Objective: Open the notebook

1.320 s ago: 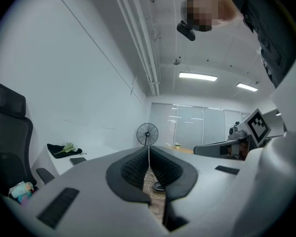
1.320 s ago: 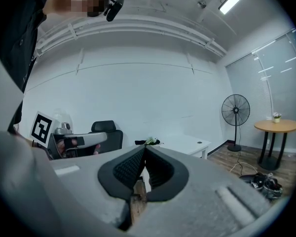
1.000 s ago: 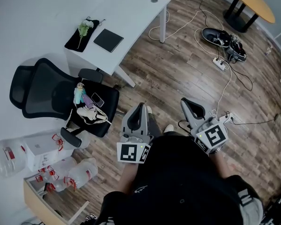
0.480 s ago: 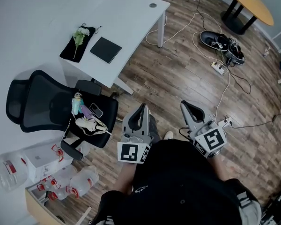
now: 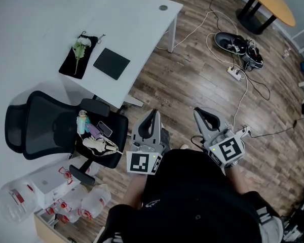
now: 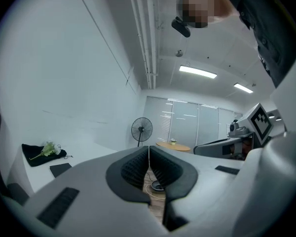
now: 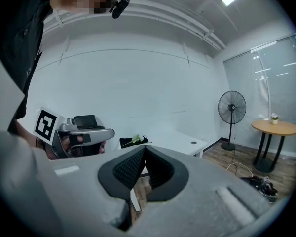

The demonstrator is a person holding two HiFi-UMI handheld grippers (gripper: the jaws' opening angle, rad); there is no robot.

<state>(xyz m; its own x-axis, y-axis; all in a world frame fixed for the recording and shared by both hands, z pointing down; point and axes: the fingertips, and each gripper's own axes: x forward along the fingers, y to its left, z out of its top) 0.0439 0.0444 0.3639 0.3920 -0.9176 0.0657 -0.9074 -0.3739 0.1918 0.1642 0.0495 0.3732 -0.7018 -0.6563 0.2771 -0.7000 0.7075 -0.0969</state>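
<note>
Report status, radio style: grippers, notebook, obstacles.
Left gripper, right gripper both shut, empty. Flat black rectangular notebook closed on white desk. Black office chair beside desk.

The head view's top edge cuts off the round yellow wooden table (image 5: 271,3). The flat black notebook (image 5: 111,63) near the white desk's (image 5: 142,14) front edge and the small colourful things (image 5: 86,125) on the black office chair (image 5: 40,130) are too small to make out.

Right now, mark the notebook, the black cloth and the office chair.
notebook (image 5: 111,64), head view, middle of its dark cover.
black cloth (image 5: 87,53), head view, bare part near its right edge.
office chair (image 5: 40,130), head view, middle of its backrest.
</note>
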